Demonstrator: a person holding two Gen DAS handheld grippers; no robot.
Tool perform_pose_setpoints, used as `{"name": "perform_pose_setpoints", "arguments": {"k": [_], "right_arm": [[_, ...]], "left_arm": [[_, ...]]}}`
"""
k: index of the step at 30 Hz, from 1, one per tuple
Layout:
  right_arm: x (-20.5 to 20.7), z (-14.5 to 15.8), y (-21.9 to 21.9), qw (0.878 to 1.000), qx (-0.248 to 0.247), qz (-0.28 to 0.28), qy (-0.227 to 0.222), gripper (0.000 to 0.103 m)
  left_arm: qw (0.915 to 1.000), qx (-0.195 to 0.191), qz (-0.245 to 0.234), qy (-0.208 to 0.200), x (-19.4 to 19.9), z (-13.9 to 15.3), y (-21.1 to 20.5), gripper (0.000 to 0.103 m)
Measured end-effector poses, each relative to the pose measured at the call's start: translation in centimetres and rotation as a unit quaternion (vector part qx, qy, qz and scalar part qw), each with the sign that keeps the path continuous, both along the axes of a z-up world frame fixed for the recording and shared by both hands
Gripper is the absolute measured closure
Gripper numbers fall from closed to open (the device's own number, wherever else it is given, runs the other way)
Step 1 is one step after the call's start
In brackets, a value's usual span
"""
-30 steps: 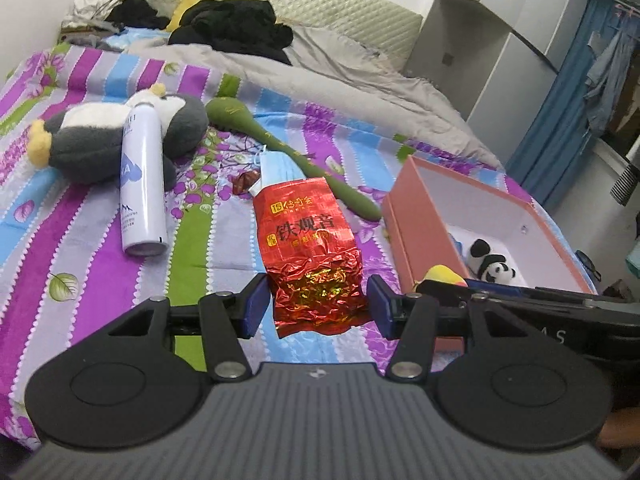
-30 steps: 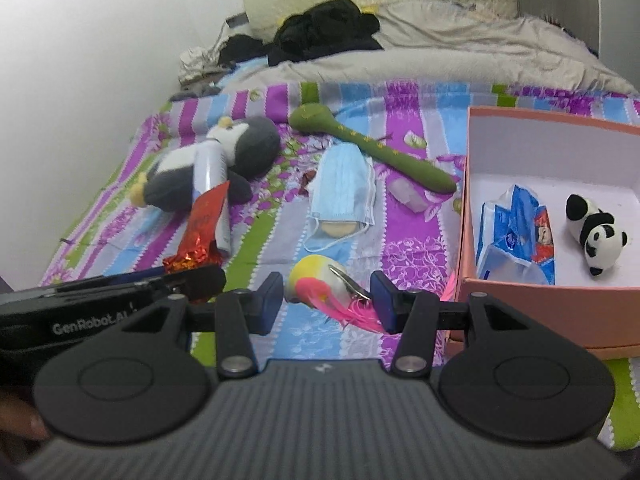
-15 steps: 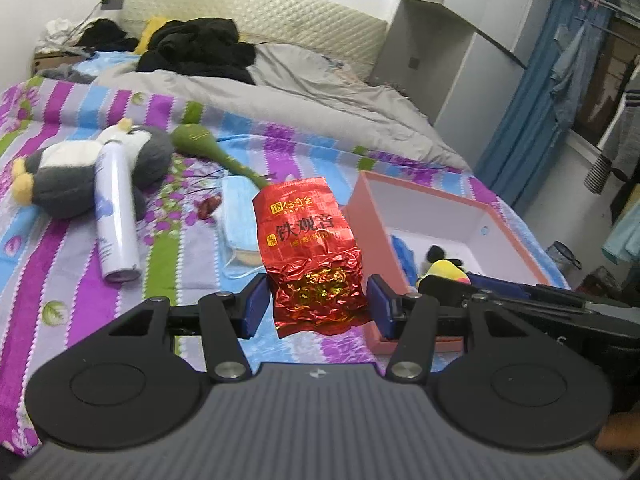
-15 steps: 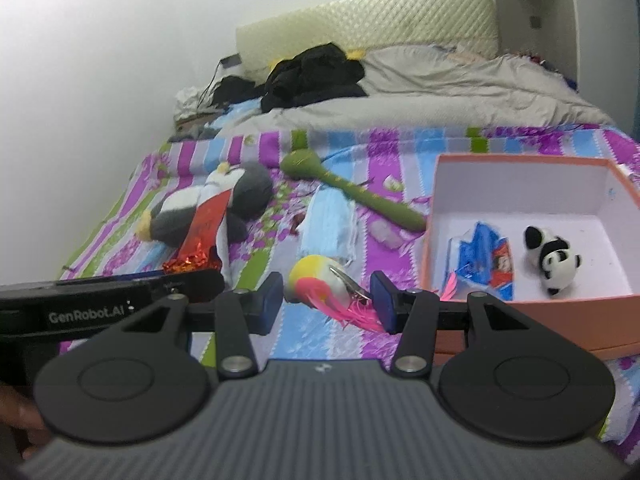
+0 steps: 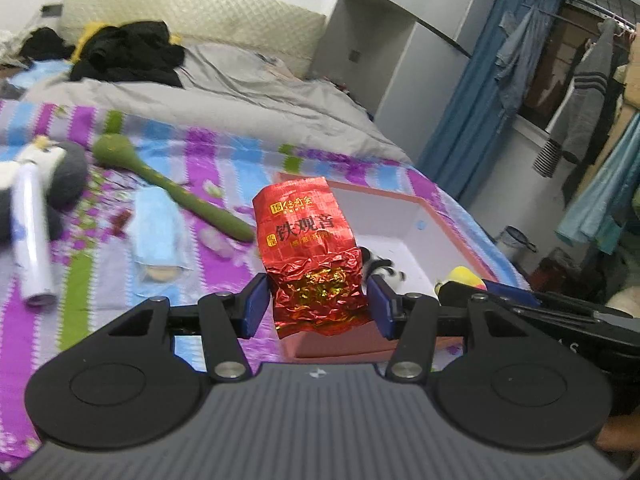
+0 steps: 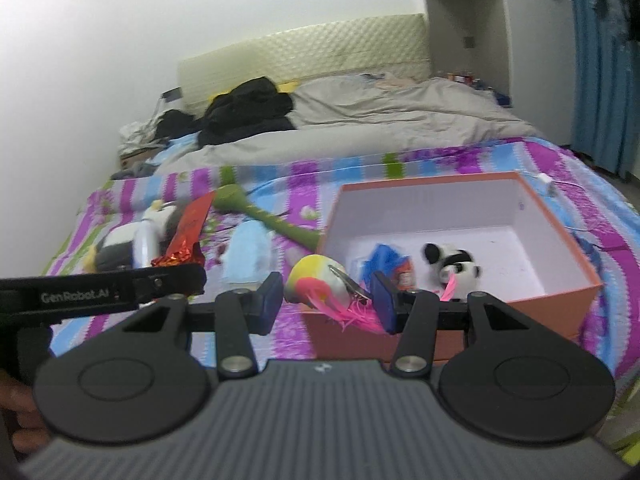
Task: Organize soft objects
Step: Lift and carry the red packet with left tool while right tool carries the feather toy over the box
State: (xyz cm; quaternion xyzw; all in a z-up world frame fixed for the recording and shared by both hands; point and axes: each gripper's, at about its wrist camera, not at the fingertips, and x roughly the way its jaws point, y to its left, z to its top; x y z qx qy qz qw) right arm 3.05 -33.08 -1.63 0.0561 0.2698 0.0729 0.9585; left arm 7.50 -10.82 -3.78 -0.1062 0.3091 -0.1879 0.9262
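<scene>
Red foil tea packet [image 5: 314, 256] pinched upright in left gripper [image 5: 318, 306], raised over near edge of pink box [image 6: 556, 220], likely for dropping in. Yellow-pink plush toy [image 6: 316, 284] clamped in right gripper [image 6: 326, 298] just left of box (panda [image 6: 452, 262] already inside). Striped bedspread [image 5: 76, 288] underneath.

Panda toy [image 5: 380, 266] behind red packet [image 5: 314, 256]
</scene>
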Motion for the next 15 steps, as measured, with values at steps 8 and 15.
{"name": "perform_pose_setpoints", "arguments": {"k": [8,15], "right_arm": [[1.9,0.0,-3.6,0.999,-0.011,-0.034,-0.002,0.052],[5.2,0.9,-6.5,0.999,-0.01,-0.05,0.014,0.052]], "left_arm": [[0.9986,0.013,-0.048,0.016,3.3,-0.4,-5.2,0.044],[0.9966,0.043,-0.069,0.005,8.3,0.8,-9.0,0.044]]}}
